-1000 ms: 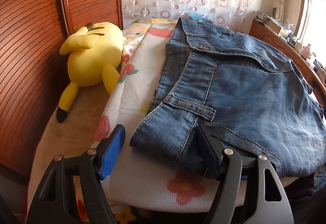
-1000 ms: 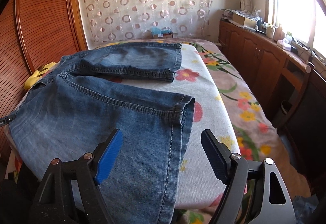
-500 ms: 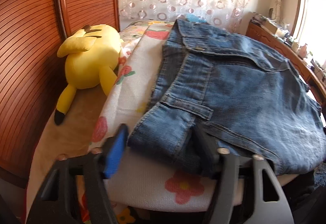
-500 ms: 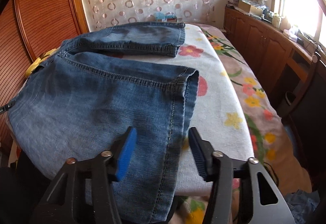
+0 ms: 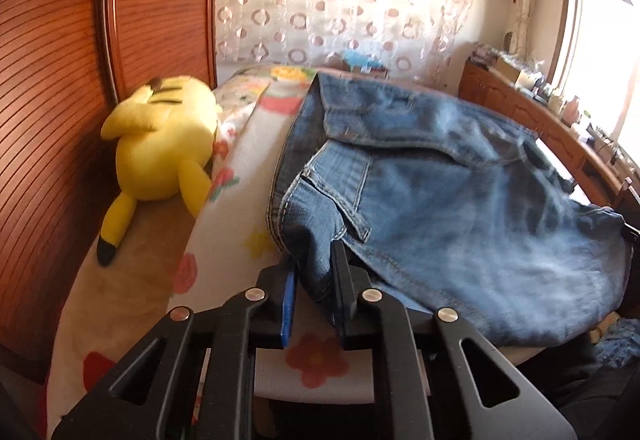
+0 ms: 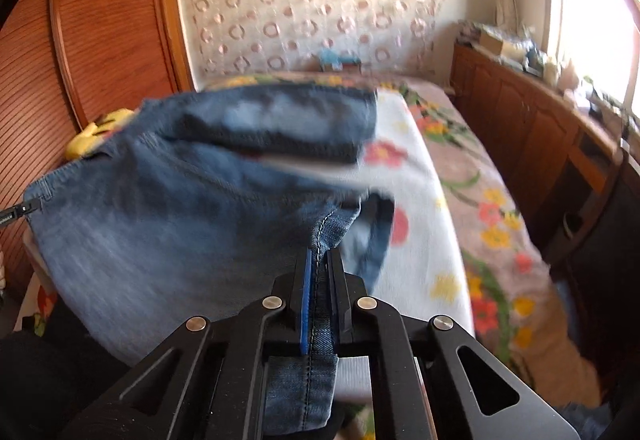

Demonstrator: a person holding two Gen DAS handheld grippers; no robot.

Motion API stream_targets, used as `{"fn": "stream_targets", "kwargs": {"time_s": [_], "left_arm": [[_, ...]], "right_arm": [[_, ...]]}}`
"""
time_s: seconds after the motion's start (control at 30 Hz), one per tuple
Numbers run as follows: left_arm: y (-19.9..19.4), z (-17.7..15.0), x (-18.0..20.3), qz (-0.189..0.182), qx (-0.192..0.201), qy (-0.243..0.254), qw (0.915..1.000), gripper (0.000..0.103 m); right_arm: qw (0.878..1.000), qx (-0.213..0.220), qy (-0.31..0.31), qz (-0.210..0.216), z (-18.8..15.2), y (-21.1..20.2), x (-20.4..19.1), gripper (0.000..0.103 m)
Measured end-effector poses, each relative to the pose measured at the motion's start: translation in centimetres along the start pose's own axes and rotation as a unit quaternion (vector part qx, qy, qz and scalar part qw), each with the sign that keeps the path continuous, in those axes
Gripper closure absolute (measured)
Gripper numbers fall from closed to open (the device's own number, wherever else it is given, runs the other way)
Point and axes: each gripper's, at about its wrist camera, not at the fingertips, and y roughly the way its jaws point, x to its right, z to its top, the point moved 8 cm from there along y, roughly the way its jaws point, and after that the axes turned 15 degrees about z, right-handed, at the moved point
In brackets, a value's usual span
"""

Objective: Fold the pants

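Fold barely begun: left gripper (image 5: 314, 282), lower centre of its view, is clamped on the waistband corner of the jeans (image 5: 460, 207) spread across the bed (image 5: 240, 199), right gripper (image 6: 320, 292) is pinched on the near leg's hem seam, far leg lying flat, no fold made yet.

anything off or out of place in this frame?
Nothing stands out. Both tools are shut on the jeans: left tool at the waistband corner, right tool on a leg hem seam. The yellow plush lies beside them, apart.
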Motion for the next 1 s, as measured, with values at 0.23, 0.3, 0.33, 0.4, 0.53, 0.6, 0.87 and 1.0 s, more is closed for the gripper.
{"fn": "stream_targets", "kwargs": {"time_s": [0.23,0.3,0.33,0.4,0.53,0.6,0.87,1.0], "left_arm": [[-2.9,3.2,1.5,-0.016,0.045,0.005,0.9988,0.087],[-3.0,3.4,1.8,-0.011,0.048,0.01,0.9987,0.087],[-2.9,3.4,1.8,-0.01,0.047,0.012,0.9988,0.087],[-2.3,3.2,1.9,-0.008,0.041,0.017,0.999,0.087],[-1.6,2.6,1.9,-0.004,0.03,0.018,0.9994,0.087],[-1.3,2.4,1.9,-0.003,0.027,0.02,0.9994,0.087],[-0.5,1.7,1.8,0.001,0.015,0.019,0.9997,0.087],[-0.2,1.5,2.0,0.005,0.011,0.023,0.9997,0.087]], "right_arm": [[0.997,0.053,-0.054,0.02,7.0,-1.6,-2.2,0.096],[0.996,0.061,-0.058,0.033,8.5,-0.8,-3.1,0.096],[0.996,0.058,-0.059,0.041,8.8,-0.1,-3.4,0.096],[0.996,0.041,-0.065,0.05,8.3,2.0,-3.8,0.096],[0.996,-0.012,-0.06,0.059,5.0,6.2,-3.4,0.096],[0.997,-0.022,-0.049,0.056,3.2,6.5,-2.8,0.091],[1.0,-0.002,-0.012,0.008,-2.3,-0.5,-0.2,0.057],[1.0,-0.026,0.001,-0.006,-5.6,-2.8,-0.4,0.056]]}}
